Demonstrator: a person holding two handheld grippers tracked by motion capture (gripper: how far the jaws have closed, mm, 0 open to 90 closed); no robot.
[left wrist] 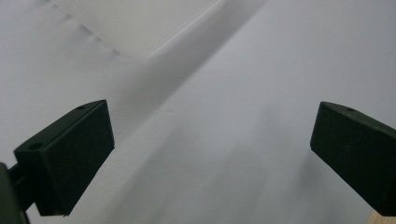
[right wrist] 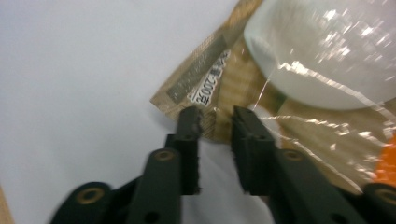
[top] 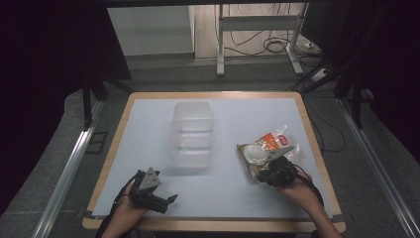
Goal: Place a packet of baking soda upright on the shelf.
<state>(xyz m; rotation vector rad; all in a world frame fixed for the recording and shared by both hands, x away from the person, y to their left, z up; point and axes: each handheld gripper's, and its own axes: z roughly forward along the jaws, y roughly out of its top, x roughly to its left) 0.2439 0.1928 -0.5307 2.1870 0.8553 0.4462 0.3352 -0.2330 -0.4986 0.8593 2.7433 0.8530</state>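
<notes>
The right gripper fingers, narrowly apart, straddle the snack packet edge (ungripped); the left gripper waits wide, container untouched.

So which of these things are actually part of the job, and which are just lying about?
Part of the job:
- snack packet, by the table's right side
- right gripper, jaws slightly apart at the packet's edge

Lying about, as far as I can tell:
- clear plastic tub, mid-table
- left gripper, open over bare table
- cables on the floor behind
</notes>
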